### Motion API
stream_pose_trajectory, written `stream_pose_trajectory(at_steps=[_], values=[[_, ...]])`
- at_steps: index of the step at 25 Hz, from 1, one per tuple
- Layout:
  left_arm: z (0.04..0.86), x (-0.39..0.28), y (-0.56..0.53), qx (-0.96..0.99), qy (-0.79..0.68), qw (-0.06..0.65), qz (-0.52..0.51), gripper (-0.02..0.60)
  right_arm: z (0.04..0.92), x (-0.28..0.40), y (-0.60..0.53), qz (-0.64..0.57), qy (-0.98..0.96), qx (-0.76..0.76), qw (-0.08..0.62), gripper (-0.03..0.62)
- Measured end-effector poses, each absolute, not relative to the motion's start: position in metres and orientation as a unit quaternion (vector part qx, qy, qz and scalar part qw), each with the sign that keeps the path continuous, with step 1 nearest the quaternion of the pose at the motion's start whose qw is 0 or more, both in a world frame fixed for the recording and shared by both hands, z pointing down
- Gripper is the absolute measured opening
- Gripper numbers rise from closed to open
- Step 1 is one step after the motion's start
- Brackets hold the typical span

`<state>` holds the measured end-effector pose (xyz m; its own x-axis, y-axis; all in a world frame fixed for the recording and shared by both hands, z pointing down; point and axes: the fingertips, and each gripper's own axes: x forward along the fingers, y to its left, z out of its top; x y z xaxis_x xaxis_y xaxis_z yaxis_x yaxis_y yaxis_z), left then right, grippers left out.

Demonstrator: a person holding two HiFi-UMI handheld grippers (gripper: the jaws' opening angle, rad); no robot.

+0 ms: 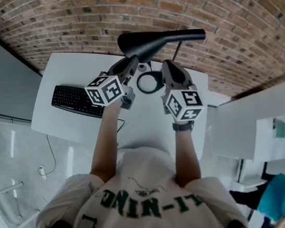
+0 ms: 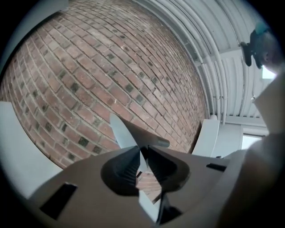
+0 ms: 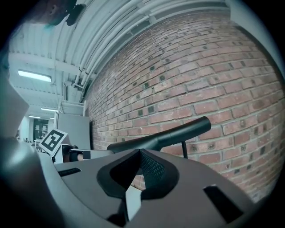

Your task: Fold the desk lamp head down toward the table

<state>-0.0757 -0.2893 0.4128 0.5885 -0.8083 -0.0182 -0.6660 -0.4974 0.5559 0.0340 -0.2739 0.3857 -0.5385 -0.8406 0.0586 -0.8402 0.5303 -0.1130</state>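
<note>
The black desk lamp head [image 1: 142, 41] hangs roughly level over the white table [image 1: 75, 70], its round end toward the left. A thin stem [image 1: 176, 52] runs down to the ring-shaped base [image 1: 148, 82]. My left gripper [image 1: 134, 61] is at the near edge of the head. In the left gripper view the lamp head [image 2: 151, 138] passes edge-on between the jaws, and the left gripper [image 2: 141, 150] is shut on it. My right gripper [image 1: 166, 65] is held just right of it, below the head. In the right gripper view the right gripper [image 3: 140, 152] is shut and holds nothing, with the lamp head [image 3: 164, 138] beyond it.
A black keyboard [image 1: 73, 100] lies on the table's left part, with a cable hanging off the near edge. A brick wall [image 1: 69, 0] stands right behind the table. White partitions [image 1: 246, 125] flank the right side. The left gripper's marker cube [image 3: 53, 140] shows in the right gripper view.
</note>
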Motion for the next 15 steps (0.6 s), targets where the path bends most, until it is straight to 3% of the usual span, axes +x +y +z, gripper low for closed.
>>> stream_pose_trajectory(at_steps=[15], values=[[0.451, -0.064, -0.296, 0.838, -0.401, 0.339, -0.149, 0.057, 0.396, 0.030, -0.285, -0.085, 0.878, -0.471, 0.006, 0.003]])
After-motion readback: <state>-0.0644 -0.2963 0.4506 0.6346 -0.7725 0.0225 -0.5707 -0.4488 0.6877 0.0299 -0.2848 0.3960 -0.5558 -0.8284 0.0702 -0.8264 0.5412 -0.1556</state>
